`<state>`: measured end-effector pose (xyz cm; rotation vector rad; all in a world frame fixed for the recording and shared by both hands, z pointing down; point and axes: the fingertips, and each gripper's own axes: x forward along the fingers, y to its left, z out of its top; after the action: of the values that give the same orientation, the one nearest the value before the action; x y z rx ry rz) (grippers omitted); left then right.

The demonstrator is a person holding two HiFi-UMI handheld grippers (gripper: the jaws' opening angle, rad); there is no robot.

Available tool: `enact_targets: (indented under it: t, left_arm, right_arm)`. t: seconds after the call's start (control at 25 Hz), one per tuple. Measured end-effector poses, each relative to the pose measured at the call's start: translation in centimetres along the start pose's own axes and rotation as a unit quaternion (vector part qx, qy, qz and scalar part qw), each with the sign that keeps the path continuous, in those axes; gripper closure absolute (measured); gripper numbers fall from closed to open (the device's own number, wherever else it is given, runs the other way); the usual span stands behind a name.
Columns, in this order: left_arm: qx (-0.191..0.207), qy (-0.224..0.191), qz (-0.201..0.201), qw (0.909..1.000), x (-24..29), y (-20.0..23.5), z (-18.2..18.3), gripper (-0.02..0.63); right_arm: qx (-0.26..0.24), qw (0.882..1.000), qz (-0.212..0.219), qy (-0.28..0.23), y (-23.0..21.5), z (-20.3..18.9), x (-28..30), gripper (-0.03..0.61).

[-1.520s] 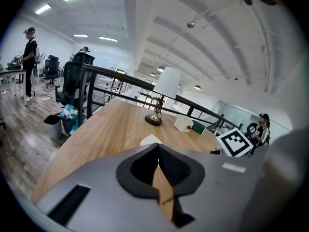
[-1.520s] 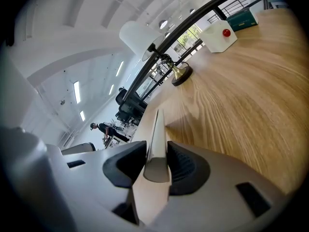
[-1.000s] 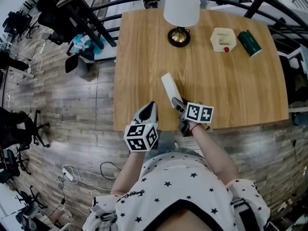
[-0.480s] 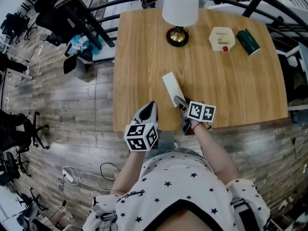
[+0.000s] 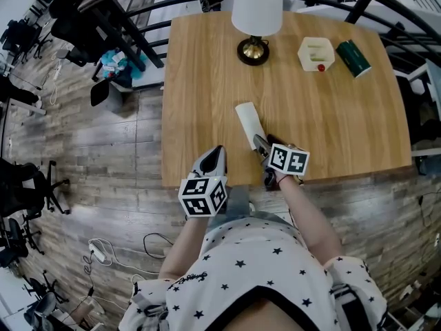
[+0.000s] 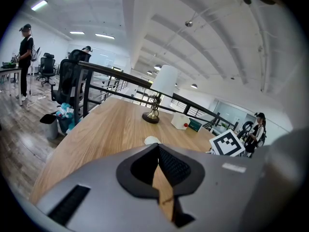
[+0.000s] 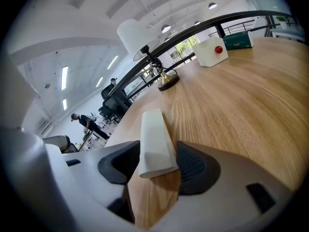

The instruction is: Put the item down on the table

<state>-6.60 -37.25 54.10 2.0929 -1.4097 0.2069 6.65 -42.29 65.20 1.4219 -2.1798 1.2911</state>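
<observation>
The item is a long white block [image 5: 248, 123] lying flat on the wooden table [image 5: 331, 129], a little in from the front edge. Its near end [image 7: 154, 144] sits between the jaws of my right gripper [image 5: 260, 143]. Those jaws have just been opening and now stand wide, with the pads [image 7: 195, 166] off the block's sides. My left gripper [image 5: 218, 150] hovers at the table's front edge to the left of the block, its jaws [image 6: 158, 151] shut on nothing.
At the back of the table stand a white lamp [image 5: 256, 12], a white box with a red button [image 5: 316, 54] and a dark green box [image 5: 353, 59]. A black railing runs behind the table, with office chairs on the floor to the left.
The right gripper and the white block have shifted slightly to the right and away from me. The left gripper has stayed where it was.
</observation>
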Motion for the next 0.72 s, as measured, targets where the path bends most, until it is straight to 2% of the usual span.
enact_targets:
  t: [0.24, 0.44, 0.56, 0.72]
  left_arm:
    - [0.003, -0.008, 0.000, 1.0000, -1.5, -0.4, -0.1, 0.603]
    - [0.004, -0.019, 0.005, 0.9998, -3.2, -1.3, -1.2, 0.603]
    - [0.001, -0.024, 0.011, 0.9996, -4.5, -2.2, -2.1, 0.603]
    - [-0.004, -0.033, 0.018, 0.9993, -6.8, -3.5, -3.5, 0.603]
  right_arm:
    - [-0.002, 1.000, -0.006, -0.014, 0.5, -0.1, -1.4, 0.365]
    - [-0.016, 0.999, 0.012, -0.029, 2.1, -0.6, -4.1, 0.373]
    - [-0.045, 0.998, 0.024, -0.045, 3.6, -0.7, -6.7, 0.396]
    - [-0.100, 0.992, 0.022, -0.076, 5.6, -1.0, -10.5, 0.463]
